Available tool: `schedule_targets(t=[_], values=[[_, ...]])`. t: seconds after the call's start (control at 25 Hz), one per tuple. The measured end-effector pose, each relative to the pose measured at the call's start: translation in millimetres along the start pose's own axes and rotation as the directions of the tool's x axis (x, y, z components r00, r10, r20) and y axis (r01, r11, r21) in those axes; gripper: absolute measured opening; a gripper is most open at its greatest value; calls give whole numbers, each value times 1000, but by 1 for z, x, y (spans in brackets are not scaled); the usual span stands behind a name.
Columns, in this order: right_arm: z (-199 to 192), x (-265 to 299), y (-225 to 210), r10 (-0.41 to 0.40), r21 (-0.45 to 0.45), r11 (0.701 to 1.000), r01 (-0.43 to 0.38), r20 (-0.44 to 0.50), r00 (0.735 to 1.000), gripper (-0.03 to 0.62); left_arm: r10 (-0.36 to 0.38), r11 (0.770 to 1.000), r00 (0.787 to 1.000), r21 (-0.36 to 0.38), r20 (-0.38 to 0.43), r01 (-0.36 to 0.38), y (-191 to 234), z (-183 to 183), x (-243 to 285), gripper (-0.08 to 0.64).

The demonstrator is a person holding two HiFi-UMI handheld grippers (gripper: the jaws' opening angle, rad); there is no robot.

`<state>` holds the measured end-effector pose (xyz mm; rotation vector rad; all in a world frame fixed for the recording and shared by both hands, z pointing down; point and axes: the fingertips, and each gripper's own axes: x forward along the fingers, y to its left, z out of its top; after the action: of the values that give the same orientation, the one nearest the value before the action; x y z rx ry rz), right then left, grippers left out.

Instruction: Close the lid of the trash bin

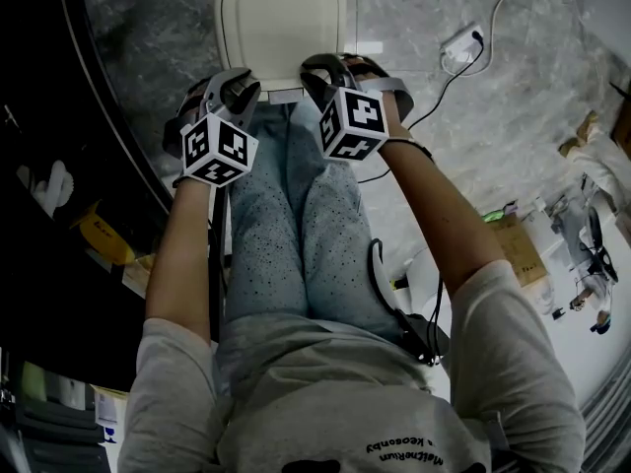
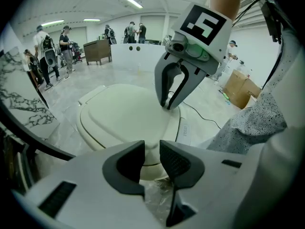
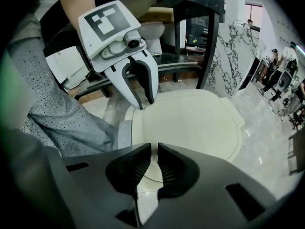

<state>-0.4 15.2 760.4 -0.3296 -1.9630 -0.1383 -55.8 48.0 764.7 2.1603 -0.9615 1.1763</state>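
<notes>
Cream plastic lid [image 1: 281,18] of the trash bin, shown lying flat across the bin's mouth, just beyond your knees; its far edge runs out of the head view at the top, and no open gap shows along the rim in either gripper view. A crumple of clear bin liner [image 2: 159,194] shows beneath the near edge on the left. Your left gripper [image 2: 151,149] stands over the near left part of the lid, pointing steeply down, fingers drawn close with a narrow slot between them and nothing clamped; through the slot only the lid's edge shows. Your right gripper [image 3: 154,149] stands likewise over the near right part, fingers close together with a thin gap, holding nothing. Each gripper's view of the other shows its tips at the lid's near rim; whether they press on it or only hover cannot be told. Your speckled trousers [image 1: 296,235] lie near, between your two arms. Grey marbled floor [image 1: 473,146] surrounds the bin, with a white power strip [image 1: 461,47] and its cable to the far right, well apart. By judgement, the closing is at its last step: the lid looks down and only its seating is left to confirm. The next move calls for an even downward press at both near corners, with an eye on the liner in case it props the edge, then a straight lift of both grippers clear.
</notes>
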Motion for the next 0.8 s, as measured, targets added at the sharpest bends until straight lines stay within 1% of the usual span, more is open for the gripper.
schedule_targets(t=[0.04,0.12,0.28,0.32,0.36,0.52,0.56,0.68,0.8], values=[[-1,1,0,-1,9,1000,1,-6,1000,64,3,1000,1000,-9,-5,-3,2,0,1,108],[-1,1,0,-5,48,999,6,-12,1000,63,7,1000,1000,-25,-6,-7,4,1,1,83],[-1,0,-3,-11,123,992,13,-15,1000,58,12,999,1000,-50,-16,-13,5,2,1,80],[-1,0,-3,-9,136,991,12,-17,1000,53,13,998,1000,-57,-24,-15,5,2,1,78],[-1,0,-3,-6,149,989,9,-19,1000,33,15,998,999,-61,-34,-17,5,2,1,77],[1,-3,-2,2,216,976,6,-36,999,32,14,998,997,-67,-76,-19,7,4,-2,49],[1,-4,-2,1,230,973,7,-37,999,32,7,997,997,-74,-77,-13,7,6,-2,33],[4,-10,-2,-2,255,967,11,-36,999,32,-16,995,997,-94,-79,9,4,13,-3,26],[6,-22,0,-6,284,959,14,-31,999,32,-24,992,997,-125,-80,14,3,24,-10,20]])
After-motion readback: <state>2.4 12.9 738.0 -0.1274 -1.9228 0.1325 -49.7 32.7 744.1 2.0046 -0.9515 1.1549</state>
